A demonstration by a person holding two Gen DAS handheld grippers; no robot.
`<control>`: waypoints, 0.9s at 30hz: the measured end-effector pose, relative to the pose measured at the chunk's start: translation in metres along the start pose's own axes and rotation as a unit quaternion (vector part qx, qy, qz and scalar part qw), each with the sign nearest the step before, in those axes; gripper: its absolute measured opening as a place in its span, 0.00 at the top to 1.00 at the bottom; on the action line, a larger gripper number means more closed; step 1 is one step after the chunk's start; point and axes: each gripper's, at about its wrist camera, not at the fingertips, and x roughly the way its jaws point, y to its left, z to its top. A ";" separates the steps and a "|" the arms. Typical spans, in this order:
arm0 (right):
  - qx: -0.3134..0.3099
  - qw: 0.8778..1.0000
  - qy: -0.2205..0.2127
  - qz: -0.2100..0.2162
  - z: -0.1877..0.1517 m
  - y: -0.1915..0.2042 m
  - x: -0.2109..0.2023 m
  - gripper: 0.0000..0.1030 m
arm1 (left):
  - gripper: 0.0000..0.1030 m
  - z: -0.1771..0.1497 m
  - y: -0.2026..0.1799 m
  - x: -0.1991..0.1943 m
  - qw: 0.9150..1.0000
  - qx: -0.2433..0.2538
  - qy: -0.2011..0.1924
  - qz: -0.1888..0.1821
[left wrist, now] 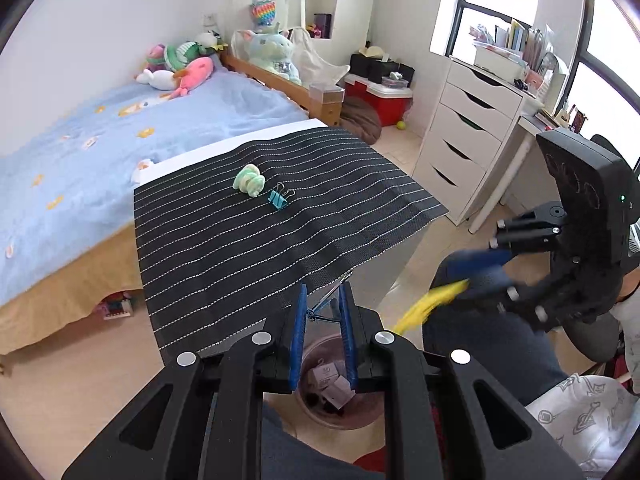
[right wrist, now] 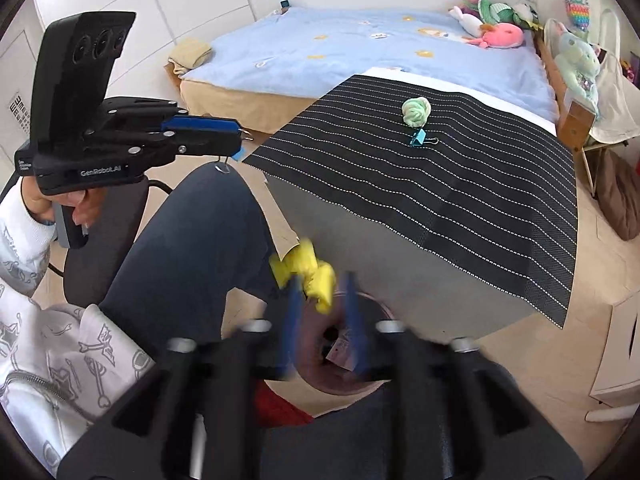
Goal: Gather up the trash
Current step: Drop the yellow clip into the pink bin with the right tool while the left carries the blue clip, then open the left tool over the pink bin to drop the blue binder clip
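Note:
My left gripper point(left wrist: 323, 312) is shut on a blue binder clip point(left wrist: 326, 310), held above a pink trash bin point(left wrist: 360, 416) that holds small boxes. In the right wrist view this gripper point(right wrist: 240, 138) hangs left of the table with the clip point(right wrist: 230, 158) in its tips. My right gripper point(right wrist: 322, 296) is blurred with its jaws apart; a crumpled yellow wrapper point(right wrist: 308, 274) sits at its left fingertip above the bin point(right wrist: 384, 312), and I cannot tell whether it is held. The wrapper also shows in the left wrist view point(left wrist: 428, 304). A green-white crumpled wad point(left wrist: 249, 180) and a teal binder clip point(left wrist: 279, 198) lie on the striped mat point(left wrist: 224, 248).
A bed with a blue cover point(left wrist: 100, 132) and plush toys point(left wrist: 180, 68) lies behind the table. A white drawer unit point(left wrist: 464, 132) and a red box point(left wrist: 380, 100) stand at the right. The person's legs point(right wrist: 192, 240) are beside the bin.

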 end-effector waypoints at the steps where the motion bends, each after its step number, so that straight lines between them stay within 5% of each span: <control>1: 0.005 1.000 -0.009 0.001 0.000 -0.001 -0.002 0.23 | 0.84 0.000 0.000 0.000 1.000 0.000 0.001 -0.001; 6: 0.024 0.999 -0.024 -0.005 0.002 -0.006 -0.008 0.08 | 0.84 0.000 -0.001 0.003 1.000 0.005 0.008 -0.010; 14: 0.083 0.996 -0.006 -0.038 0.004 -0.019 -0.007 0.06 | 0.84 -0.001 -0.010 0.008 1.000 0.013 0.016 -0.022; 27: 0.090 0.993 -0.024 -0.077 0.005 -0.024 -0.029 0.06 | 0.84 -0.004 -0.026 0.019 0.998 0.031 0.036 -0.041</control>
